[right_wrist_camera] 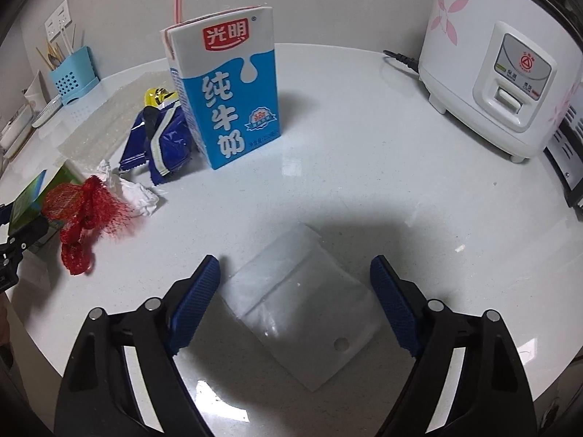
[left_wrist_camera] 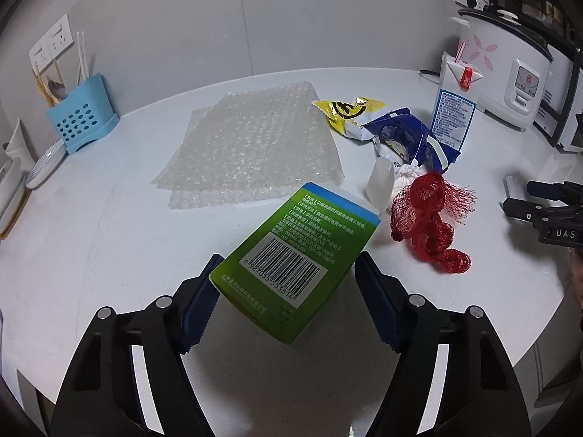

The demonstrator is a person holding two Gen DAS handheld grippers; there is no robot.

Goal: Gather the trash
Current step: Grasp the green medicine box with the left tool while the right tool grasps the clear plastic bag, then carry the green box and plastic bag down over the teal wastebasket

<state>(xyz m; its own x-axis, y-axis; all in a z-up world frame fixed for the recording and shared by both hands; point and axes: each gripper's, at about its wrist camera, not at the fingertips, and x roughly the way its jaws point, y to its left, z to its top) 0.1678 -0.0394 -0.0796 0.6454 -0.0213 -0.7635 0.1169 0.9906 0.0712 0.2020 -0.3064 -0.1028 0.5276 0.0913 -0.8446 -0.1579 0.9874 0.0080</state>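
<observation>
The flat green cardboard box with a barcode (left_wrist_camera: 291,258) lay on the white round table (left_wrist_camera: 109,225), its long axis running from the left gripper (left_wrist_camera: 288,291) away toward the crumpled red mesh net (left_wrist_camera: 430,218). Its near end sat between the blue pads; the left pad seemed to touch its corner and the right stood just off its edge, so a firm grip could not be told. Beyond the box lay a sheet of clear bubble wrap (left_wrist_camera: 251,149). Just beside the net were crumpled white tissue (left_wrist_camera: 406,176), a blue foil wrapper (left_wrist_camera: 404,138) and a yellow wrapper (left_wrist_camera: 346,109). The blue-and-white milk carton (right_wrist_camera: 233,94) stood upright behind them with a straw in it. The right gripper (right_wrist_camera: 295,302) stood open over a flat clear plastic bag (right_wrist_camera: 302,306), pads clear of it. A blue perforated holder (left_wrist_camera: 83,116) held chopsticks and a spoon. A white rice cooker (right_wrist_camera: 488,73) stood beyond the carton.
</observation>
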